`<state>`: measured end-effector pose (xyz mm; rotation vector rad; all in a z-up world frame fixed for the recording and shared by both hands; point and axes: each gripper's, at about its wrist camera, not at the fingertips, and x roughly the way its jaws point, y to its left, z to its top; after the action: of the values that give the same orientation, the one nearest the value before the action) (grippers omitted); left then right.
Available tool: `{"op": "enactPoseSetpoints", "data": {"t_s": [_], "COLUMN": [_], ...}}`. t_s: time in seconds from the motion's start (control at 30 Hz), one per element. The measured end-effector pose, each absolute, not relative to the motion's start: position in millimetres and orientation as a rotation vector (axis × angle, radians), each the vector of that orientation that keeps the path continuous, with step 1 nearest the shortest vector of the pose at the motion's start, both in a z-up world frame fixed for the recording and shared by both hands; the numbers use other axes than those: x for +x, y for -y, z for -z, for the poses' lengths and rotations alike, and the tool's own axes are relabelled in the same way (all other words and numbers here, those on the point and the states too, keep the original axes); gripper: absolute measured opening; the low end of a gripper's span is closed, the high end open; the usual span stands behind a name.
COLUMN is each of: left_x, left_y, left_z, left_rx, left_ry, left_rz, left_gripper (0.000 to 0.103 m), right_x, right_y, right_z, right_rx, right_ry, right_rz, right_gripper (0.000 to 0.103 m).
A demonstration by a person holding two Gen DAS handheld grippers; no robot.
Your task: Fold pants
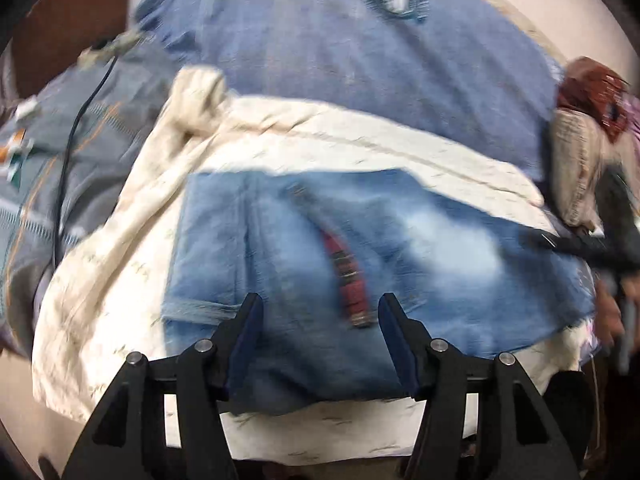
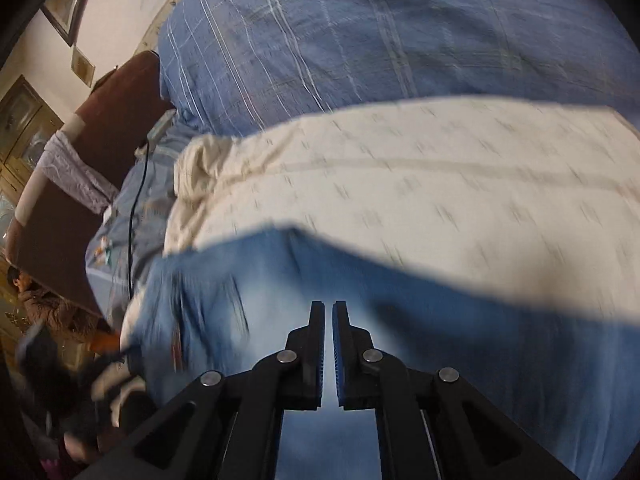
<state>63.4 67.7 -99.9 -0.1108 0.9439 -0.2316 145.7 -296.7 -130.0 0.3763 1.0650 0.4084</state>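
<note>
Folding jeans on the bed, my two grippers at opposite ends.

My left gripper (image 1: 320,312) hovers with jaws wide apart over the pants (image 1: 360,240), which lie flat on the cream sheet (image 1: 100,280), long axis running sideways across my view. My right gripper (image 2: 328,320) has its jaws nearly together; whether they pinch denim I cannot tell. I judge the left nearer the loose edge by the red strap (image 1: 348,276).
</note>
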Motion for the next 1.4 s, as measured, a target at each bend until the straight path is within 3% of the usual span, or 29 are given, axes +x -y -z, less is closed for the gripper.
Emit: {"op": "enactPoseSetpoints", "data": {"t_s": [0.2, 0.4, 0.7, 0.9, 1.03, 1.2, 1.23, 1.33, 1.4], "left_x": [59.1, 57.1, 43.0, 61.0, 70.6, 72.6, 72.2, 71.3, 70.0], "left_y": [-60.5, -60.3, -26.3, -23.9, -39.8, -39.0, -38.1, -38.8, -39.0], "left_z": [136.8, 131.2, 83.8, 115.4, 136.7, 137.7, 136.6, 137.8, 137.3], "left_rx": [0.098, 0.096, 0.080, 0.118, 0.070, 0.096, 0.099, 0.096, 0.095], "left_ry": [-0.987, -1.025, -0.889, -0.981, -1.043, -1.047, -1.047, -1.049, -1.049], "left_rz": [0.203, 0.208, 0.283, 0.226, 0.179, 0.177, 0.176, 0.173, 0.171], "left_gripper": [0.059, 0.059, 0.062, 0.062, 0.065, 0.065, 0.066, 0.066, 0.066], "right_x": [82.3, 46.7, 0.9, -46.9, -70.2, -79.9, -79.0, -76.1, -73.7], "right_y": [288.5, 319.0, 454.1, 504.3, 514.8, 500.4, 496.0, 476.4, 472.2], "right_z": [167.6, 189.9, 142.3, 139.6, 154.2, 168.7, 167.8, 160.0, 160.6], "right_rx": [0.345, 0.375, 0.570, 0.763, 0.837, 0.731, 0.695, 0.530, 0.469], "right_ry": [-1.169, -1.190, -0.938, -0.828, -0.850, -0.894, -0.887, -0.844, -0.822], "right_rz": [-0.372, -0.334, -0.090, -0.097, -0.098, -0.024, -0.023, 0.037, 0.087], "right_gripper": [0.006, 0.005, 0.006, 0.007, 0.007, 0.026, 0.033, 0.073, 0.073]}}
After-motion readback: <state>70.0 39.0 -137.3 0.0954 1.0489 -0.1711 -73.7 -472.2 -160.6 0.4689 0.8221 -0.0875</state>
